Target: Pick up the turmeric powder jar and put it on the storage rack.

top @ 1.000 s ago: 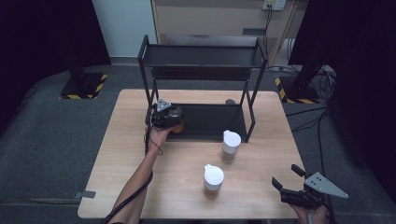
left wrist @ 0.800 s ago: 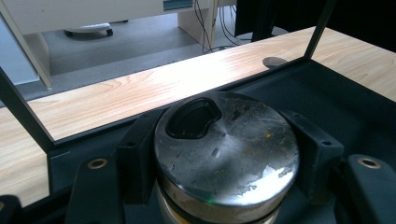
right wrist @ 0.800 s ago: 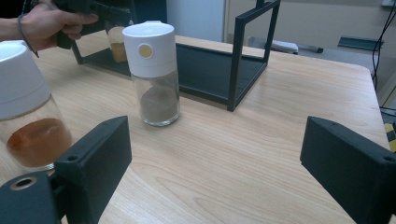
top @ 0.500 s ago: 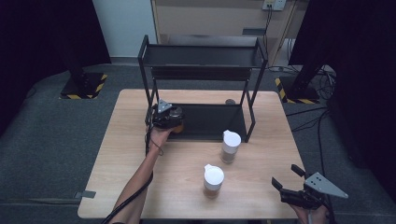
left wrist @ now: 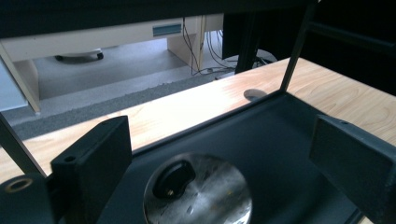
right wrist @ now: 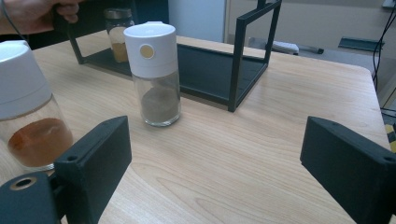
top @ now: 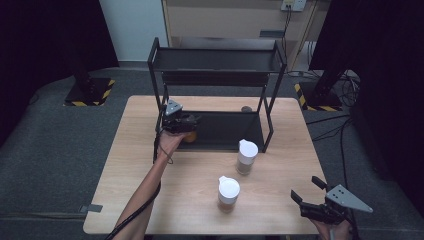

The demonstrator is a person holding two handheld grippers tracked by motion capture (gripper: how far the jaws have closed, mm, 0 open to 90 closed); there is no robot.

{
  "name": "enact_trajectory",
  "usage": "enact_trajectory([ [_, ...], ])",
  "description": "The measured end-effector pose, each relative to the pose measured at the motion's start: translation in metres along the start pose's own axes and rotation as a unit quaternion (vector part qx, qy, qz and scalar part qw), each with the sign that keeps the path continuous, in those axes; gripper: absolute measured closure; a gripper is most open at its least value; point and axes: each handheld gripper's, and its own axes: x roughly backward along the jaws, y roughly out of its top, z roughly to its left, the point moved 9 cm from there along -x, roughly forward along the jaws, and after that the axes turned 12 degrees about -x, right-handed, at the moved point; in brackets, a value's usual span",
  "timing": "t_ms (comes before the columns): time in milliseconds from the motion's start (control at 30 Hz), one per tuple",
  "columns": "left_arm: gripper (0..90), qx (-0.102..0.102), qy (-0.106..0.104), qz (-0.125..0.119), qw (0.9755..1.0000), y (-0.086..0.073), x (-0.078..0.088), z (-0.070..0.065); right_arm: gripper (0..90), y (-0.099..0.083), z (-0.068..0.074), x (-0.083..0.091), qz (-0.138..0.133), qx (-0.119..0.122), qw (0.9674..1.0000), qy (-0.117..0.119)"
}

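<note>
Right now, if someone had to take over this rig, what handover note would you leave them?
Left gripper: open, jaws have just been opening; they stand apart on either side of the metal-lidded jar, which stands on the lower shelf of the black rack, at its left end.
Right gripper: open and empty, at the table's near right corner.
Done: one jar shelved.
Left: two white-capped shakers on the table, the dark-spice shaker in front of the rack and the orange-spice shaker nearer the person. Probably shelve these next; the right gripper is the closer one.
</note>
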Motion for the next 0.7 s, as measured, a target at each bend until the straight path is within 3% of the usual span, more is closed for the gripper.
enact_trajectory([
  [200,4.3,-0.01,-0.012,-0.014,0.9998,0.01,0.016,0.001,9.1,0.0,0.0,0.0,0.001,0.001,1.0,0.001],
  [433,4.9,-0.019,-0.011,-0.027,0.9994,0.018,0.036,0.005,9.1,0.0,0.001,-0.001,0.001,0.002,1.0,0.001],
  [700,5.0,-0.033,-0.037,-0.05,0.9975,0.021,0.064,0.0,9.1,0.0,0.0,-0.001,0.0,0.002,1.0,0.002],
])
